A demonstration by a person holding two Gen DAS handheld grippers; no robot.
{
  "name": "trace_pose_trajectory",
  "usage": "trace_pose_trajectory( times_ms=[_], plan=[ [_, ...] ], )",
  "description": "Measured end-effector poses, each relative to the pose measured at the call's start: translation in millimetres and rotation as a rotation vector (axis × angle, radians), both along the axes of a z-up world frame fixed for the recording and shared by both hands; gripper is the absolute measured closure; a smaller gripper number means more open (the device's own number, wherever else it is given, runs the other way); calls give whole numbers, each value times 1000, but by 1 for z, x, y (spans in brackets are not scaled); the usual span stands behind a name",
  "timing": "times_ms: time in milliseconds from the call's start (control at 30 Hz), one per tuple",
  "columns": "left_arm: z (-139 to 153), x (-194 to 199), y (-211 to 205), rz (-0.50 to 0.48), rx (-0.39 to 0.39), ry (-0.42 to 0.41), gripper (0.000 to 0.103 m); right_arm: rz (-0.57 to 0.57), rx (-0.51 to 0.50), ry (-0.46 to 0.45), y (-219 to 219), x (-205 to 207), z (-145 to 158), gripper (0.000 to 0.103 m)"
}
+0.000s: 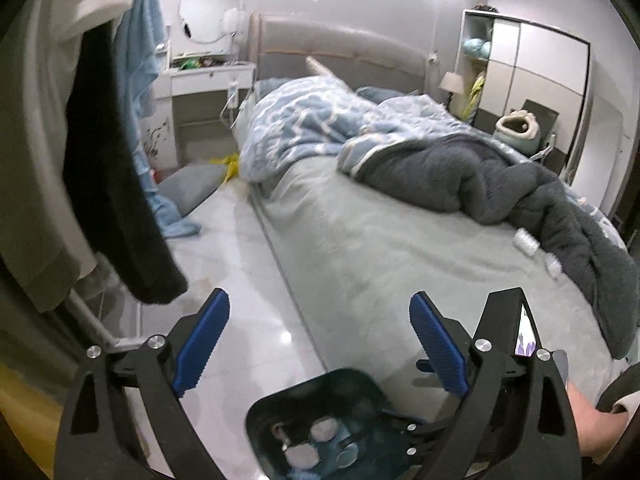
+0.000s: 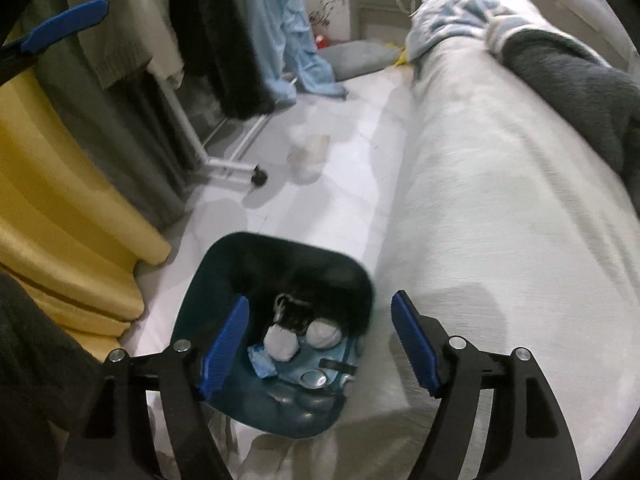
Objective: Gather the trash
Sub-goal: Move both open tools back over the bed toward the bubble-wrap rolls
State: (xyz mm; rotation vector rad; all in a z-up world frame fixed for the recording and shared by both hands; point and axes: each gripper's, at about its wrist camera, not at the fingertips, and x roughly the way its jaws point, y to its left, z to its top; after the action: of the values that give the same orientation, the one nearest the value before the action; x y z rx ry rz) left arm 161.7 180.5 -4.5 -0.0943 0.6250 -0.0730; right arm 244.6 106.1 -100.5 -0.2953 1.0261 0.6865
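Observation:
A dark blue trash bin [image 2: 200,280] stands on the floor beside the bed and holds white crumpled paper balls [image 2: 282,340], a blue scrap and other bits. It also shows in the left wrist view [image 1: 272,400]. My right gripper [image 2: 320,344] is open and empty, hovering over the bin's rim. My left gripper [image 1: 320,344] is open and empty above the floor and bed edge. Two small white pieces of trash [image 1: 526,242] lie on the grey bed sheet [image 1: 380,240] near the dark blanket. The other gripper's blue finger [image 2: 64,24] shows at the top left of the right wrist view.
A bed with blue and dark grey blankets [image 1: 460,168] fills the right. A clothes rack with hanging garments [image 1: 112,160] and a wheeled base [image 2: 240,168] stands on the left. A yellow curtain [image 2: 60,208], a grey pillow [image 1: 192,188] on the floor, a dresser [image 1: 208,80] and a wardrobe [image 1: 536,72] surround it.

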Motion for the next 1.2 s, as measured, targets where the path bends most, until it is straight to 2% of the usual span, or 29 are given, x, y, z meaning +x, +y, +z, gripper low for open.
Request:
trace_pose_trajectory(
  times_ms=[300, 600, 900, 1200],
  plan=[
    [17, 13, -54, -86, 4, -82, 7, -133, 44, -97, -69, 16, 23, 25],
    [5, 33, -100, -160, 8, -61, 7, -292, 70, -165, -154, 39, 37, 24],
    [-5, 53, -136, -206, -45, -17, 7, -464, 90, -190, -241, 54, 37, 24],
    [-16, 77, -171, -266, -68, -1, 6, -566, 88, -227, -300, 62, 43, 24]
  ],
)
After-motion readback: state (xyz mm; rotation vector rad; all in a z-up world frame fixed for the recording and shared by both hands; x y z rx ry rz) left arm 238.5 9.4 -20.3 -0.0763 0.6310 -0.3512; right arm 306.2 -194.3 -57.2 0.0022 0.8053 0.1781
